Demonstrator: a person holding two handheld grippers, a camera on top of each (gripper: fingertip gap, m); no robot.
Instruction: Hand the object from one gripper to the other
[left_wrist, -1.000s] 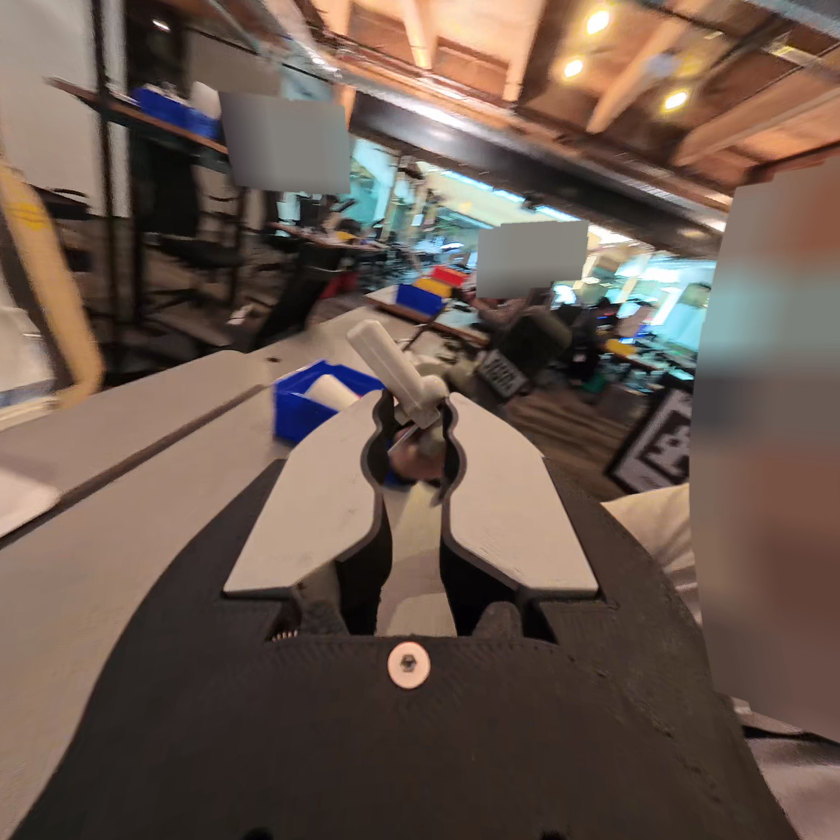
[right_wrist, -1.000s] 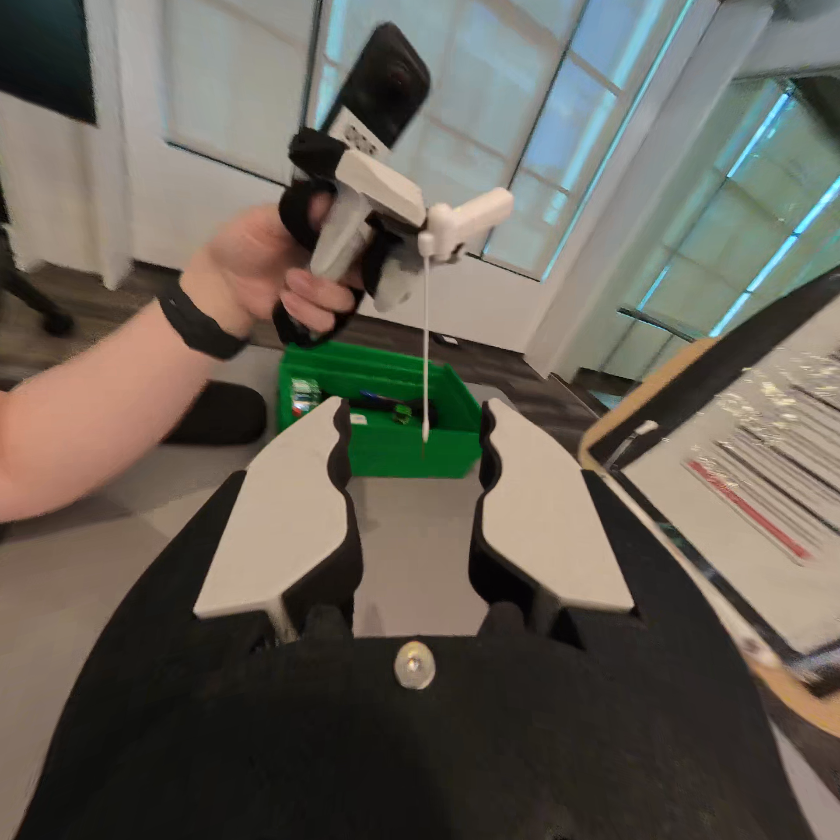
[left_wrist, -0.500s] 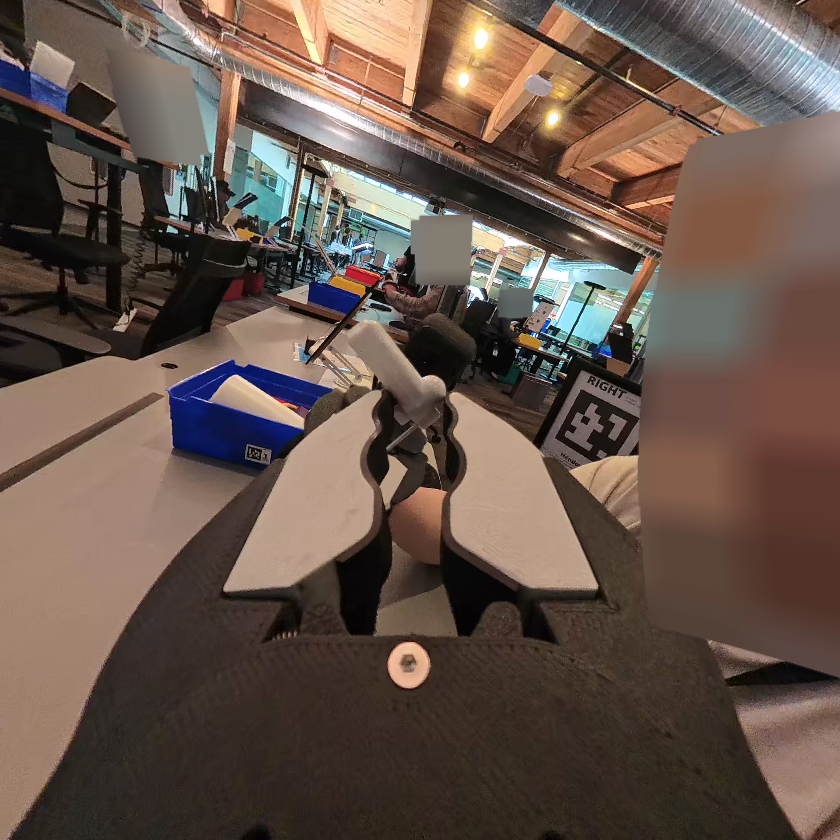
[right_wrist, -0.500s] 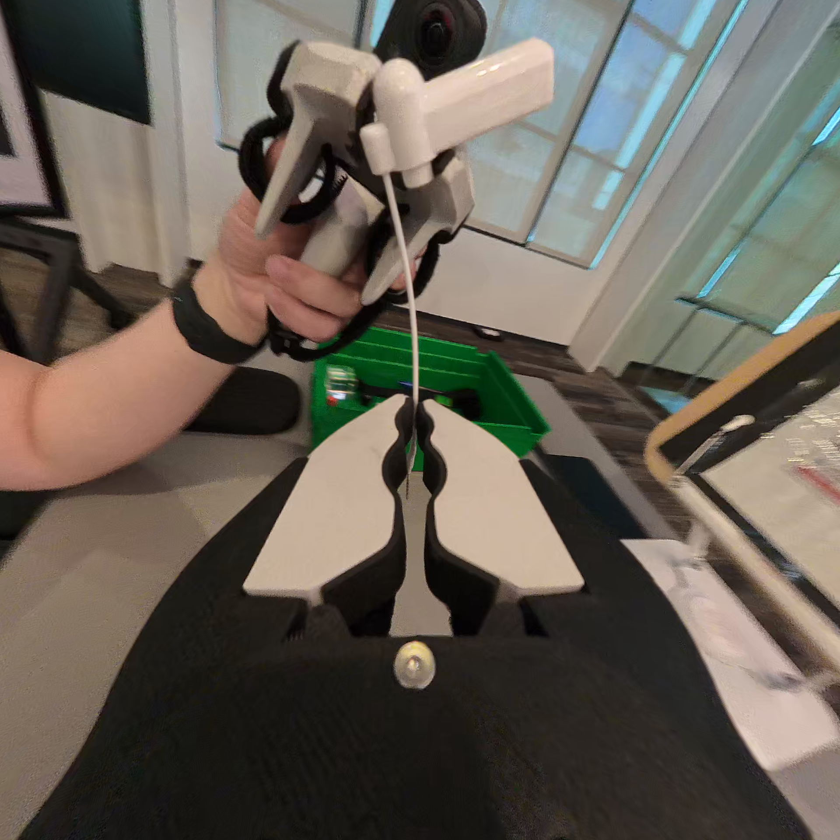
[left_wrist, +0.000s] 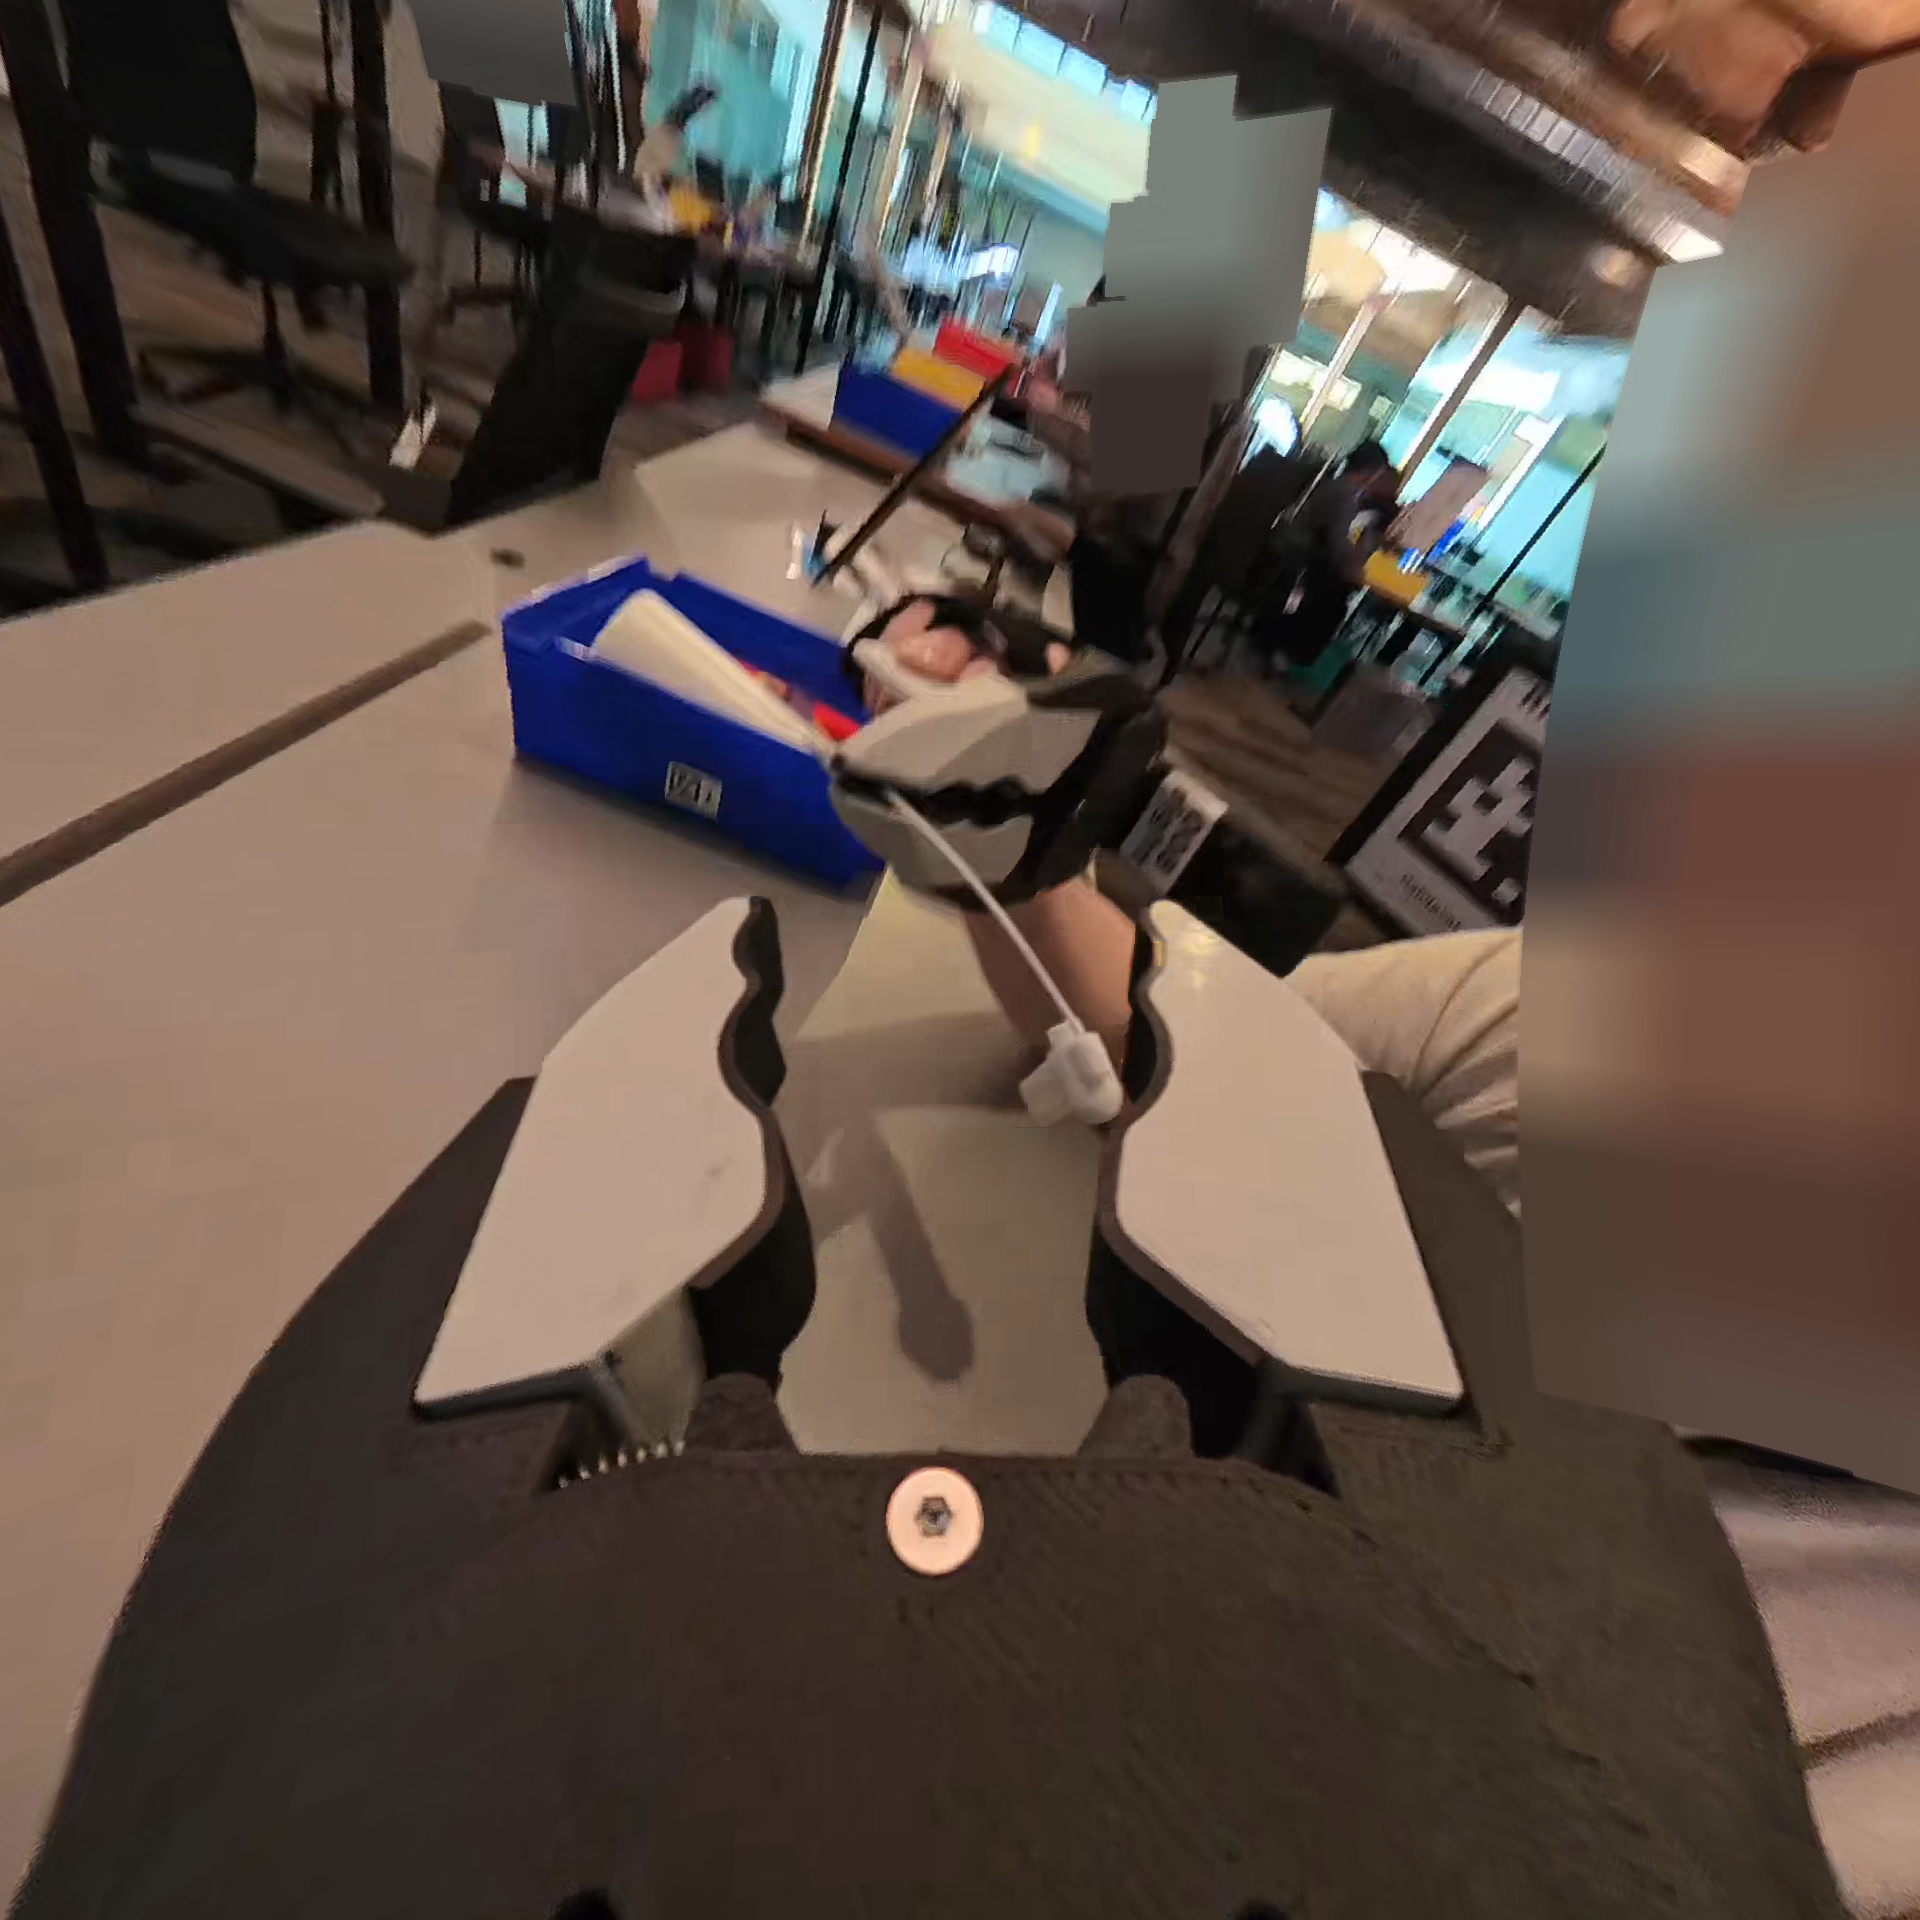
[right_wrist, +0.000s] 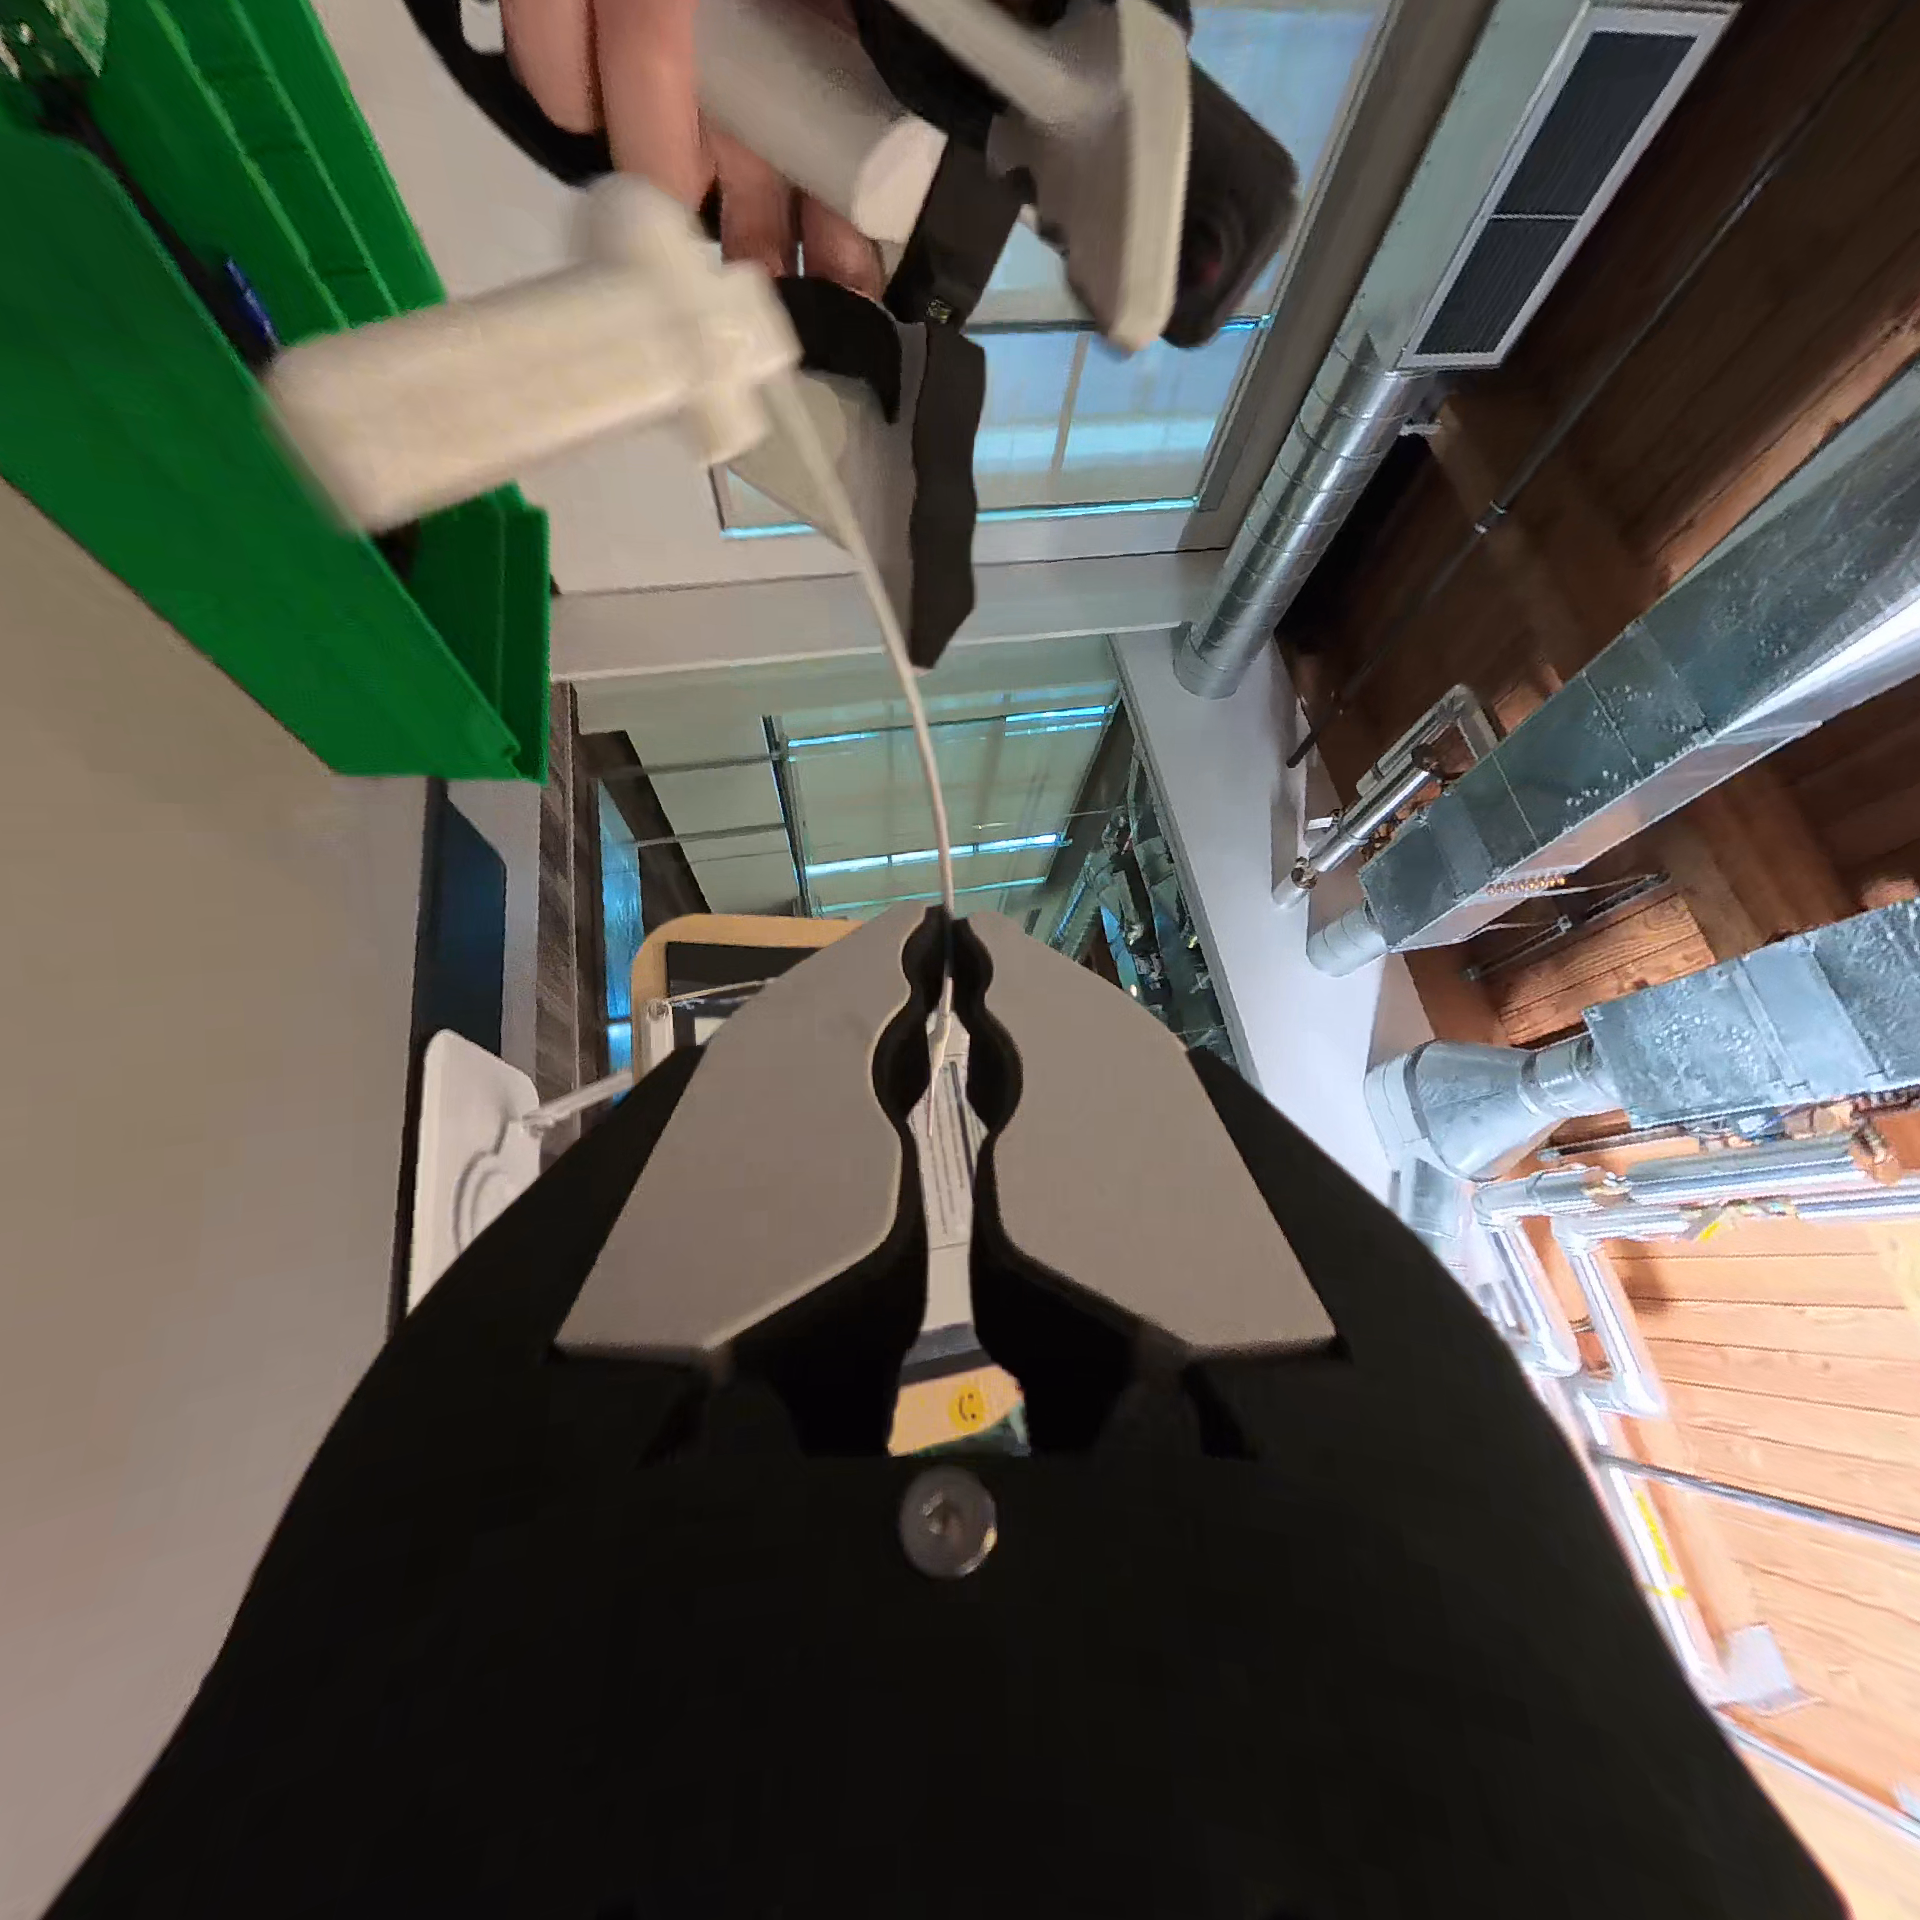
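Note:
The object is a white plastic handle (right_wrist: 520, 384) with a thin white cord (right_wrist: 925, 748) coming out of it. My right gripper (right_wrist: 945, 925) is shut on the far end of the cord, and the view is rolled sideways. In the left wrist view the handle's head (left_wrist: 1075, 1070) lies against the inner edge of my right-hand finger, and the cord (left_wrist: 987, 914) curves up to the right gripper (left_wrist: 914, 821). My left gripper (left_wrist: 951, 925) is open with its jaws wide apart. It shows blurred in the right wrist view (right_wrist: 883, 499) just behind the handle.
A blue bin (left_wrist: 665, 727) holding a white roll stands on the grey table (left_wrist: 260, 987) ahead on the left. A green bin (right_wrist: 208, 468) sits on the table by the handle. A black-and-white marker board (left_wrist: 1455, 831) stands at the right. The gap from one gripper's tips to the other's is roughly 6 cm.
My left gripper has opened and let go of the handle. My right gripper closed on the cord's end, then rolled sideways and pulled the cord taut away from the left gripper.

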